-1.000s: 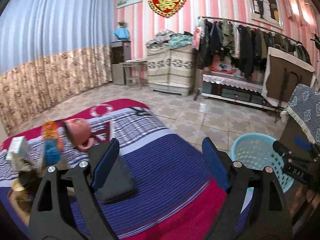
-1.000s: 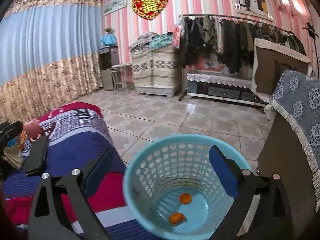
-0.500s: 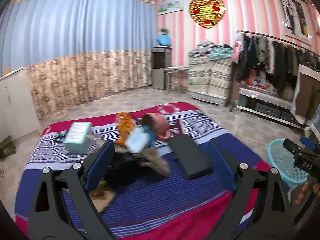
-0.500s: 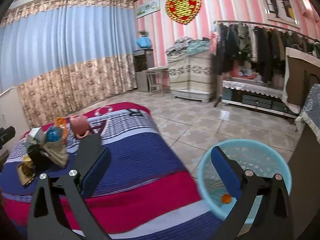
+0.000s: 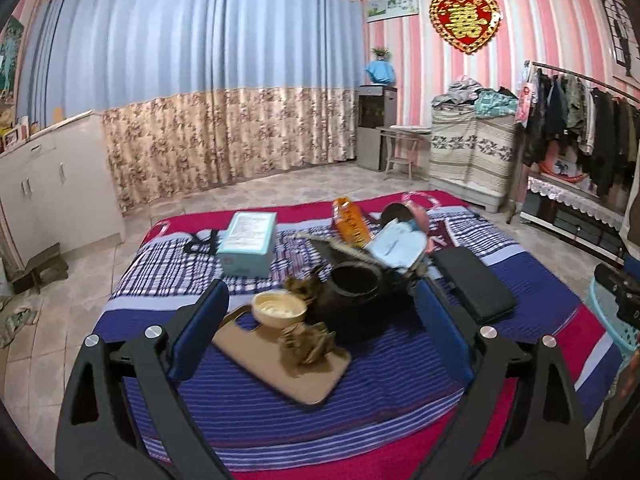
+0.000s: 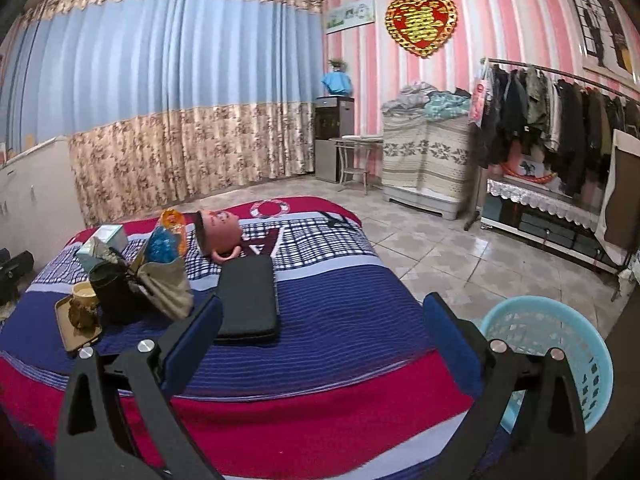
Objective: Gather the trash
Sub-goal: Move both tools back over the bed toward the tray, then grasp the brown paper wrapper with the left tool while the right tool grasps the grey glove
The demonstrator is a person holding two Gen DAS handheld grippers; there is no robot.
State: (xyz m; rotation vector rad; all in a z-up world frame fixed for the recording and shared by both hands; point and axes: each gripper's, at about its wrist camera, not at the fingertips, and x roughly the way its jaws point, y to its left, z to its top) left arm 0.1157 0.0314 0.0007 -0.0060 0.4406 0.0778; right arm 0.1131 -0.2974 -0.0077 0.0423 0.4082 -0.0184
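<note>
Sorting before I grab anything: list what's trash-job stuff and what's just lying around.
Job: crumpled brown wrappers; blue basket; left gripper and right gripper, both open.

Lying about: phone case, teal box, black pouch, pink mug.

Pink striped walls (image 6: 500,32), blue curtains (image 5: 192,40), tiled floor (image 6: 432,248), clothes rack (image 6: 552,112).

My left gripper (image 5: 320,320) hangs spread wide over the bed (image 5: 400,364). Between its fingers lie a tan tray (image 5: 264,356), a cup (image 5: 279,308) and crumpled wrappers (image 5: 306,344); a black pot (image 5: 354,284) stands just behind.
</note>
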